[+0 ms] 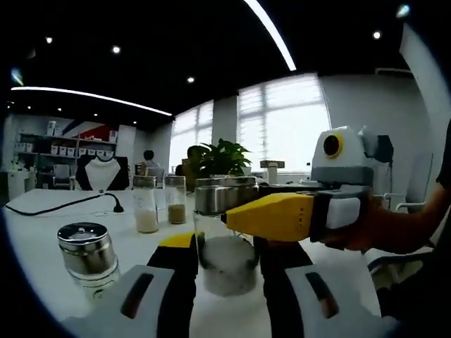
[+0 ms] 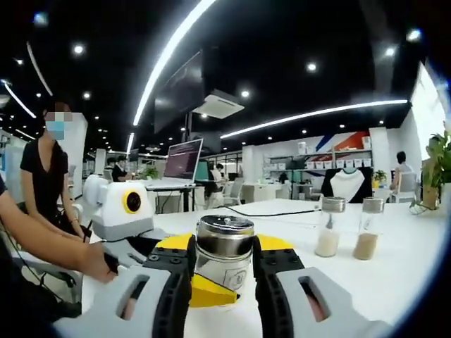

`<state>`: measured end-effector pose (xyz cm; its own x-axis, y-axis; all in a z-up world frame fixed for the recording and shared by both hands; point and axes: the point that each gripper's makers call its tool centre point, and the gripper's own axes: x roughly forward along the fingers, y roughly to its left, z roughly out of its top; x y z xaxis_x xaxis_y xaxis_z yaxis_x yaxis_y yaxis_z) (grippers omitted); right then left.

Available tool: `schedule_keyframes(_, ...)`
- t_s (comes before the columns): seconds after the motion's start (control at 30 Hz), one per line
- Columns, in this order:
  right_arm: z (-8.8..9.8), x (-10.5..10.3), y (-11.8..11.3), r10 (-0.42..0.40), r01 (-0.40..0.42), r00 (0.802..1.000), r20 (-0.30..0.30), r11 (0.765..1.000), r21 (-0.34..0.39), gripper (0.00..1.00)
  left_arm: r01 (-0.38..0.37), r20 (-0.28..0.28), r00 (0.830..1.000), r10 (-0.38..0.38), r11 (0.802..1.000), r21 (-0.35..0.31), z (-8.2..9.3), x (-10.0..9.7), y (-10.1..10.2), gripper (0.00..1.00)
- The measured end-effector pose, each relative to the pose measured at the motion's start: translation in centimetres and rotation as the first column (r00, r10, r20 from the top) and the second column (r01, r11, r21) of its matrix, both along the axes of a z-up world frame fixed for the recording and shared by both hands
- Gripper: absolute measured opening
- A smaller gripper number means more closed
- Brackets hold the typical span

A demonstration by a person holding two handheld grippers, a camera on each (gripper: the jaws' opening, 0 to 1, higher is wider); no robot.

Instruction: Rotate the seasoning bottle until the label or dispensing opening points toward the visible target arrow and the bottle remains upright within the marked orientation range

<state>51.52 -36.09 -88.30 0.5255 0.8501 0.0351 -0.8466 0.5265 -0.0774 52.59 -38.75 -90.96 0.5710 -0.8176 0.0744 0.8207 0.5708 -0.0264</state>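
— Where is the seasoning bottle [image 2: 224, 255] standing?
— Upright on the white table [image 2: 394, 274], both the left gripper [image 1: 227, 262] and right gripper [image 2: 223, 271] clamping it.
— Anything crowding nearby?
— Another steel-capped jar [image 1: 88, 253] sitting left; two spice jars [image 1: 146, 204] standing farther back.

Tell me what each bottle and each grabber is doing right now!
Seasoning bottle: upright, metal lid on, held by both grippers.
Left gripper: shut on the bottle's glass base.
Right gripper: shut on the bottle.
Second metal-lid bottle: upright, untouched.
Two far jars: upright, lids on, partly filled.
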Motion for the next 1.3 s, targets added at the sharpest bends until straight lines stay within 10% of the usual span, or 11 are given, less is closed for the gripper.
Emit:
schedule_keyframes(0.33, 0.5, -1.7, -0.4, 0.169, -0.162, 0.984, -0.054, 0.981, 0.109, 0.32, 0.140, 0.036, 0.990, -0.139, 0.990, -0.028, 0.9, -2.3, -1.4, 0.36)
schedule_keyframes(0.5, -0.4, -1.3, -0.3, 0.064, -0.064, 0.998, 0.021, 0.998, 0.009, 0.32, 0.078, 0.085, 0.993, -0.083, 0.995, 0.059, -0.1, -1.6, -1.6, 0.37)
schedule_keyframes(0.63, 0.2, -0.7, 0.0, -0.023, 0.021, 0.999, 0.033, 0.998, 0.063, 0.31, 0.049, 0.107, 0.993, -0.053, 0.998, 0.045, 0.4, -1.1, -1.3, 0.38)
schedule_keyframes(1.0, -0.6, 1.8, 0.5, -0.358, 0.366, 0.930, -0.082, 0.922, 0.127, 0.32, -0.136, 0.154, 0.982, 0.109, 0.975, 0.176, -1.1, 1.0, -0.1, 0.41)
schedule_keyframes(1.1, -0.6, 1.9, 0.7, -0.361, 0.372, 0.928, -0.093, 0.918, 0.139, 0.32, -0.201, 0.203, 0.967, 0.155, 0.952, 0.230, -1.4, 1.4, 0.4, 0.40)
schedule_keyframes(1.3, -0.6, 1.4, 1.3, -0.237, 0.240, 0.971, -0.039, 0.967, 0.084, 0.32, -0.146, 0.087, 0.987, 0.137, 0.982, 0.117, -0.8, 1.5, 1.1, 0.37)
